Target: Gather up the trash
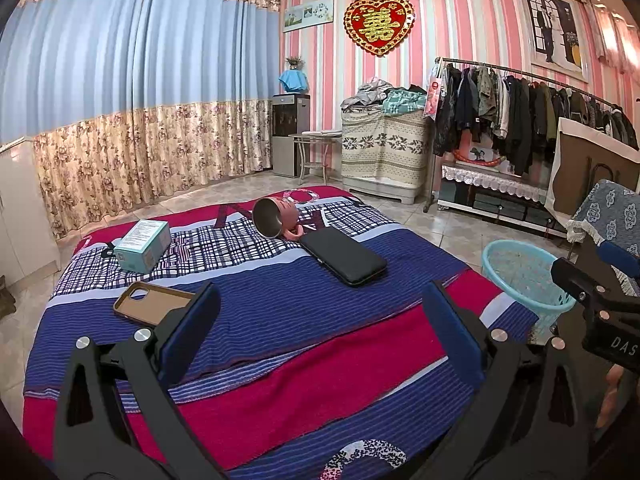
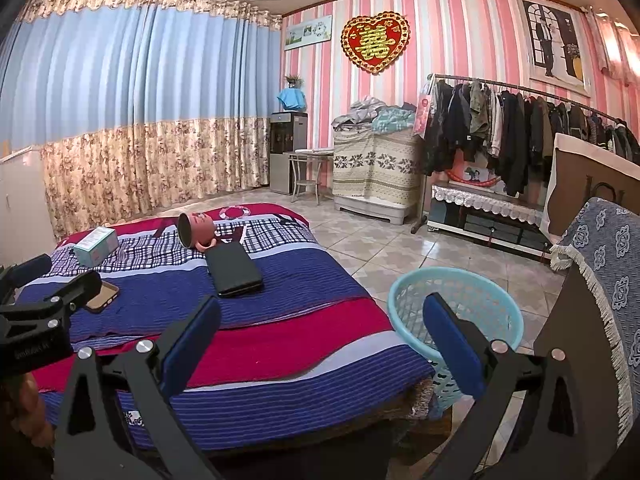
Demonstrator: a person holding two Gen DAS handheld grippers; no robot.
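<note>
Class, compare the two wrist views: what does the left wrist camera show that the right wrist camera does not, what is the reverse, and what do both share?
Only the left wrist view shows the open left hand-held gripper from behind and the tan phone case's camera cutout.

Only the right wrist view shows the open right hand-held gripper and the light blue plastic mesh basket's full rim.

Both show the pink metal-lined mug, teal cardboard box and black rectangular case.
</note>
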